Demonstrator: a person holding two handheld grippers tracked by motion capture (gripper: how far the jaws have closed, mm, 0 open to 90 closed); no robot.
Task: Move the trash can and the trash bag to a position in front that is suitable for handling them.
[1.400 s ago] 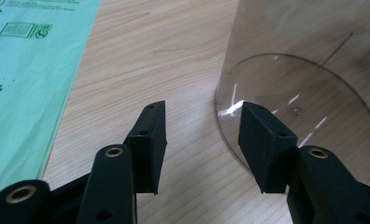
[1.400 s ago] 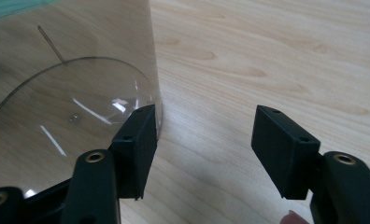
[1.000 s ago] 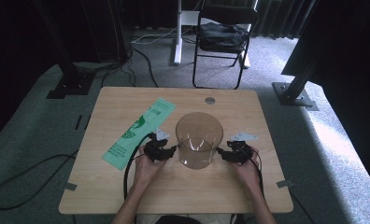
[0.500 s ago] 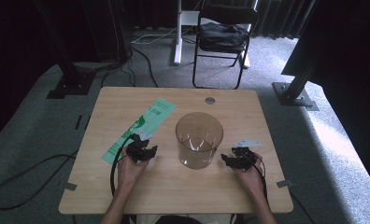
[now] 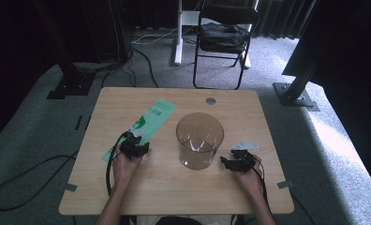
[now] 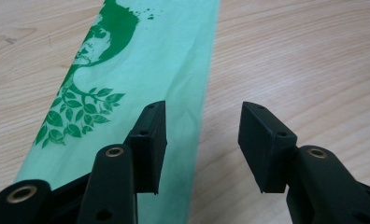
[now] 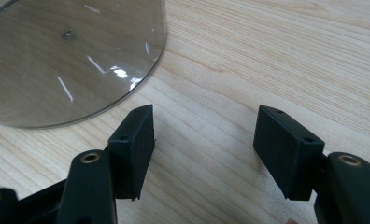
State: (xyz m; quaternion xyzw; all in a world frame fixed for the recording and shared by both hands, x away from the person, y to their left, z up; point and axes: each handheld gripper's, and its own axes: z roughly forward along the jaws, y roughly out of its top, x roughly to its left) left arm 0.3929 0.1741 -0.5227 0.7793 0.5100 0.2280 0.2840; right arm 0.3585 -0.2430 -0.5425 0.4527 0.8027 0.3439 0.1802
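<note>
Green bag [image 5: 144, 126] lies flat on the table [image 5: 174, 192], well left of the clear plastic container [image 5: 199, 139] at the table's middle. Since a second ago the left gripper [image 5: 136, 149] has moved away from the container's left wall to the bag's near edge; its jaws gape wide and empty, having just opened a little, one over the bag [image 6: 127, 70]. Just right of the container, the right gripper [image 5: 235, 161] has drawn slightly back, its jaws wide, empty and lately opening.

mint-green bag [image 6: 164, 60] w/ dark-green leaf print, clear brownish bin [image 5: 200, 138], black jaws
</note>
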